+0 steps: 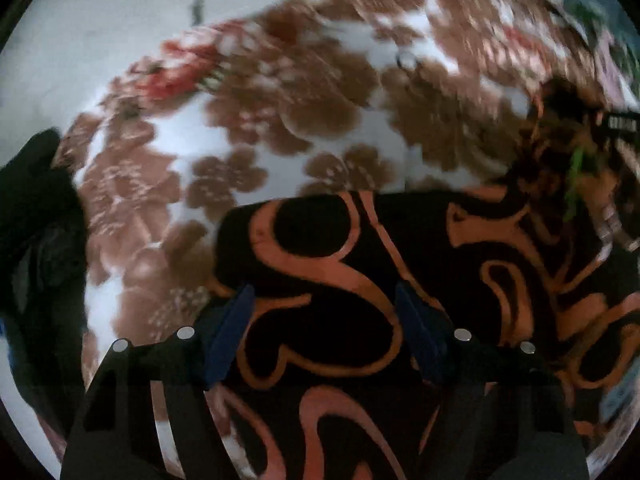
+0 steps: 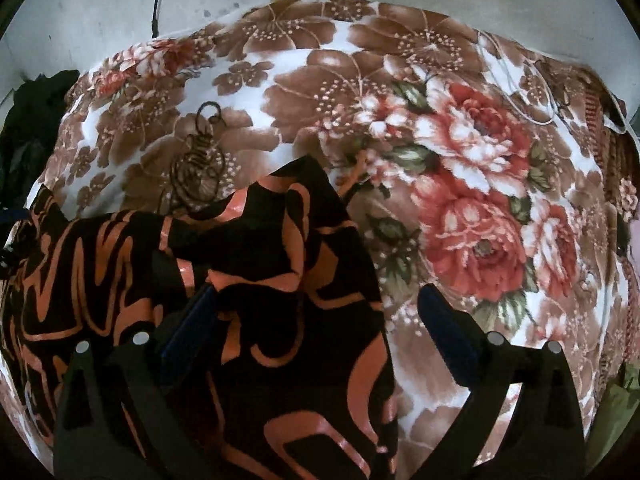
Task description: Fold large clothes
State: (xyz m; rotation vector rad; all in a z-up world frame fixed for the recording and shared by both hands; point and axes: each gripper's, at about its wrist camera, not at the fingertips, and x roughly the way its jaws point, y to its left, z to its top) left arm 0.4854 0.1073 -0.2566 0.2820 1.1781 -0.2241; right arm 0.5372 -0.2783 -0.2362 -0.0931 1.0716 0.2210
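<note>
Folding under way on a bed spread with a floral blanket [image 2: 460, 152]: at far left, a dark heap [image 1: 36, 216] parked at the blanket's edge, likely waiting its turn. Next, left tongs [image 1: 322, 320] spread over a flat, straight-edged stretch of the black-and-orange garment [image 1: 360, 248], pinching nothing. Further right, right tongs [image 2: 320, 320] spread wide above the garment's rumpled corner, empty too, seemingly poised to take that end for another fold.
</note>
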